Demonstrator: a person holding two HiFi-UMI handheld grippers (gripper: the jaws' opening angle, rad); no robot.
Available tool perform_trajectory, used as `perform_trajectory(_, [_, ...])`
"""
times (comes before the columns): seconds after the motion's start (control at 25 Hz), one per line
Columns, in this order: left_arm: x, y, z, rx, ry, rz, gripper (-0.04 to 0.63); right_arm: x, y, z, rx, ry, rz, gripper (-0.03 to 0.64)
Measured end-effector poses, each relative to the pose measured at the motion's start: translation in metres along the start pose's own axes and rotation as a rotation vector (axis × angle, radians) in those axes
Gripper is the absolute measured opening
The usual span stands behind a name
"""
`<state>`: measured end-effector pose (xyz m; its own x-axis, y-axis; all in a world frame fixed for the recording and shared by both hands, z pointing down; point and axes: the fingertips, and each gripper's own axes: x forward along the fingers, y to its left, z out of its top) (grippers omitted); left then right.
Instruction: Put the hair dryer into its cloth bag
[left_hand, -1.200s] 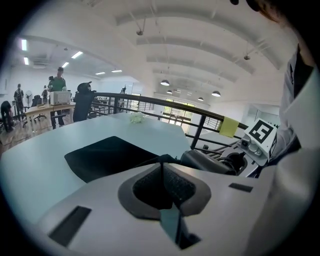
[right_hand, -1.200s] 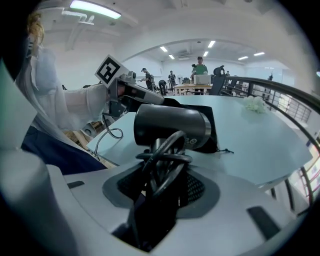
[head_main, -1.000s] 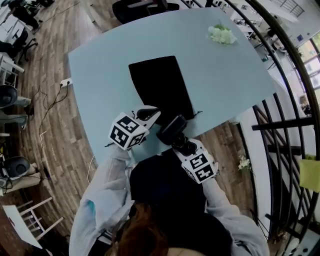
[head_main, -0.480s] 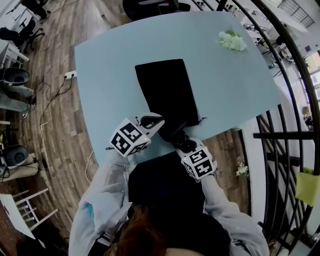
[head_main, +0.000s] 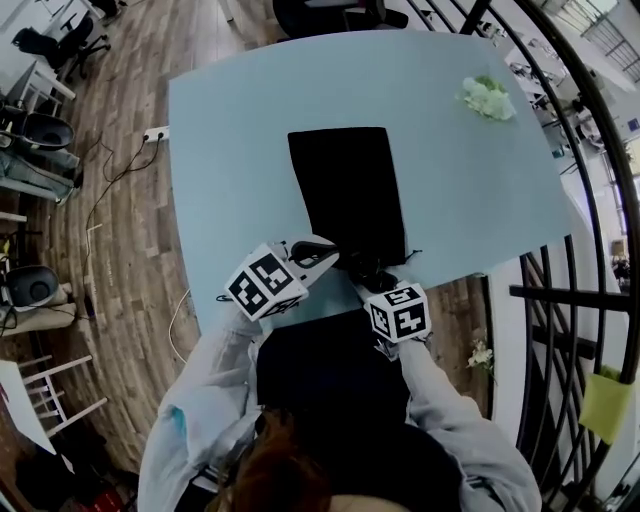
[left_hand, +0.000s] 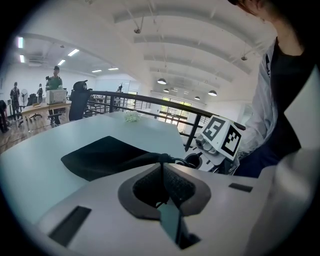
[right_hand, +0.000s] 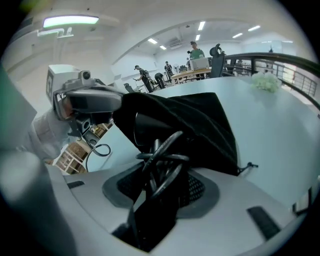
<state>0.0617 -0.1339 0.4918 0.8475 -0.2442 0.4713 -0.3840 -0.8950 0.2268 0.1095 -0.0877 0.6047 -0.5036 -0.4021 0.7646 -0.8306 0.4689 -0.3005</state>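
On the desk (head_main: 230, 150): 1 bag (head_main: 350, 190), black cloth, lying flat, mouth toward the person at the near edge.

In left tool (left_hand: 162, 172): the bag's near rim, pinched betw. jaws almost fully closed, only thin fabric in the gap. Rim lifted a little off the desk, so mouth held open.

In right tool (right_hand: 165, 185): the dryer (right_hand: 150, 131), clamped at the handle end, jaws part-way apart around it. Cord (right_hand: 167, 157) bunched in loops right over the jaws. Front part of dryer under the lifted rim, in the mouth of the bag; handle and cord not yet inside.

Handling, as a judgement:
- Dryer prob. stiff, hard, smooth plastic, rather heavy at the head. Likely to tip or slide if taken far from the body. Best hold: the handle, close to the head, w/ firm squeeze.
- Cord prob. springy, apt to open up and catch on the rim. Better to trap loops together w/ the handle, as now.
- Bag soft and limp, no shape of its own, light. To be held at the rim only, and kept up, otherwise mouth prob. falls shut.

Count:
- bag: 1
- dryer: 1, w/ 1 cord in several loops
- tools: 2
- drawstring end (right_hand: 248, 165) at bag's near corner: 1 visible
- pale green-white clump (head_main: 490, 97) at far right of the desk, well apart from the bag: 1, nature unclear.
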Motion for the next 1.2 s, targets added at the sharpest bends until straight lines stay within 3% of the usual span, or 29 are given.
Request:
perform_trajectory(0.8, [-0.006, -0.02, -0.008, 0.028, 0.07, -0.075, 0.03, 0.035, -0.008, 0.08, 0.343, -0.165, 0.055, 0.192])
perform_trajectory(1.2, [-0.015, -0.017, -0.014, 0.004, 0.083, -0.044, 0.03, 0.047, -0.024, 0.12, 0.536, -0.287, 0.046, 0.192])
